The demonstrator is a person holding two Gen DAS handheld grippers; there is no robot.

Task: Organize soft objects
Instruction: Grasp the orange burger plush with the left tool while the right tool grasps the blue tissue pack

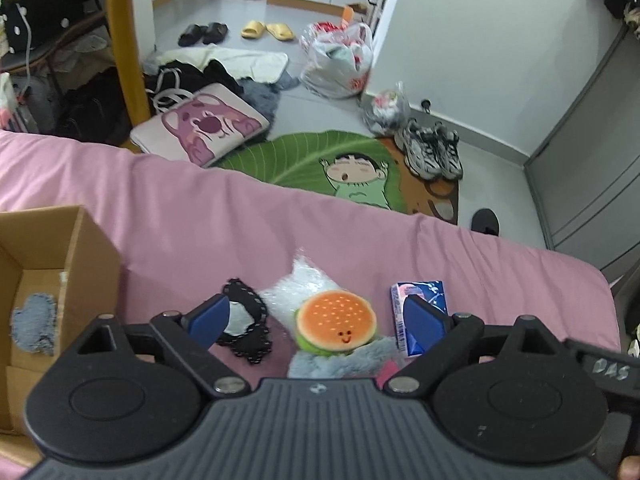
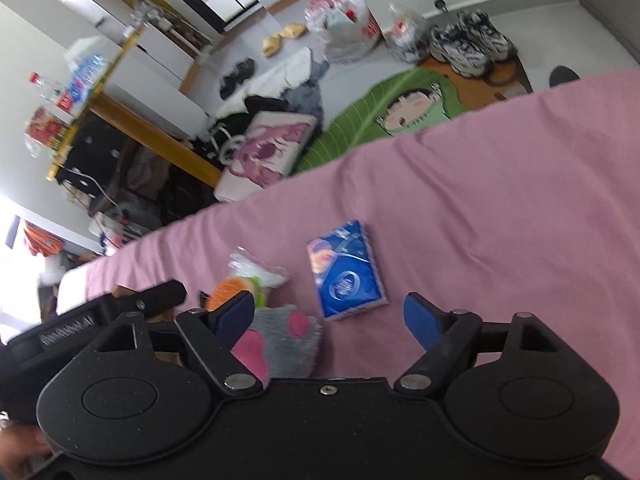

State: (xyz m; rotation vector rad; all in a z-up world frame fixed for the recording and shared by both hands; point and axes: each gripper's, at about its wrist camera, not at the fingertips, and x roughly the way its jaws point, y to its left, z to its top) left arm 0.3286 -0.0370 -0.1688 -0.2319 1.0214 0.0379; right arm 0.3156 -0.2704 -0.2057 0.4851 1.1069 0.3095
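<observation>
On the pink bed (image 1: 280, 220), the left gripper (image 1: 316, 320) hovers with its jaws spread wide and empty, the hamburger plush (image 1: 336, 322) lying between them. A black lace piece (image 1: 248, 320) sits at nine o'clock of the plush, a clear plastic packet (image 1: 304, 284) at twelve, a blue tissue pack (image 1: 420, 300) at three, and a grey furry paw (image 1: 340, 356) at six. A cardboard box (image 1: 80, 248) holding a denim patch (image 1: 34, 322) stands far at nine o'clock. The right gripper (image 2: 330, 320) is likewise released, gripping nothing, with the paw and tissue pack ahead of it.
</observation>
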